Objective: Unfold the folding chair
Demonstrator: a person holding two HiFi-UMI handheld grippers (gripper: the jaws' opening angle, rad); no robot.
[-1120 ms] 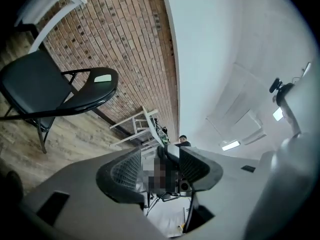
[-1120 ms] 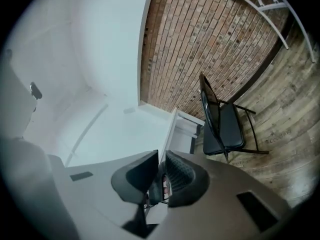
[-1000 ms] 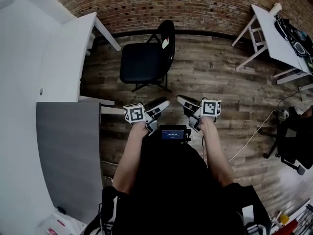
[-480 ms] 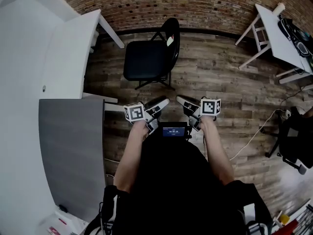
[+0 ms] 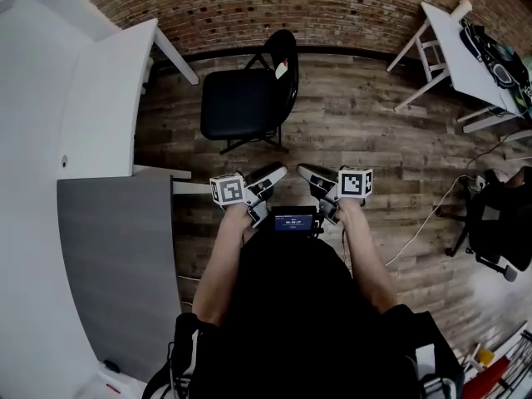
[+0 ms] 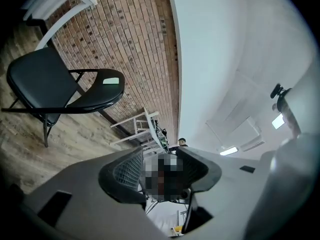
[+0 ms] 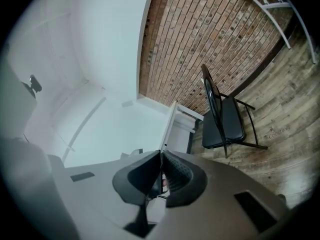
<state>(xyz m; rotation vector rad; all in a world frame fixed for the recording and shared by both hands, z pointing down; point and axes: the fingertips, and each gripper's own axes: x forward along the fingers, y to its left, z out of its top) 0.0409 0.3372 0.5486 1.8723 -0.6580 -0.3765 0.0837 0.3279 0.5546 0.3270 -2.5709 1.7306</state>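
The folding chair [image 5: 243,105] is already open. It stands on all its legs on the wooden floor [image 5: 366,131] at the far side of the room, close to the brick wall [image 5: 332,11]. The black seat lies flat and the backrest is up on its right side. The white table [image 5: 104,98] is just to its left, and another white table [image 5: 453,44] sits well off at the far right.

The person is on the near side, well apart from the chair, with both tools held level in front of the waist. Neither one touches the chair.

The left gripper [image 5: 273,177] has its jaws apart with a clear gap, and they have just been closing a little. Nothing is between them, only open room beyond. The right gripper [image 5: 307,174] has its pads pressed together and holds nothing. A small lit screen [image 5: 293,222] sits between the two hands at the belt.

By my reading the job is done. The seat is down, the frame is spread, and the chair looks steady with nothing leaning or half-folded. I can't see anything left except perhaps checking that the seat is fully pushed down, and from this side I can't tell whether it has locked.
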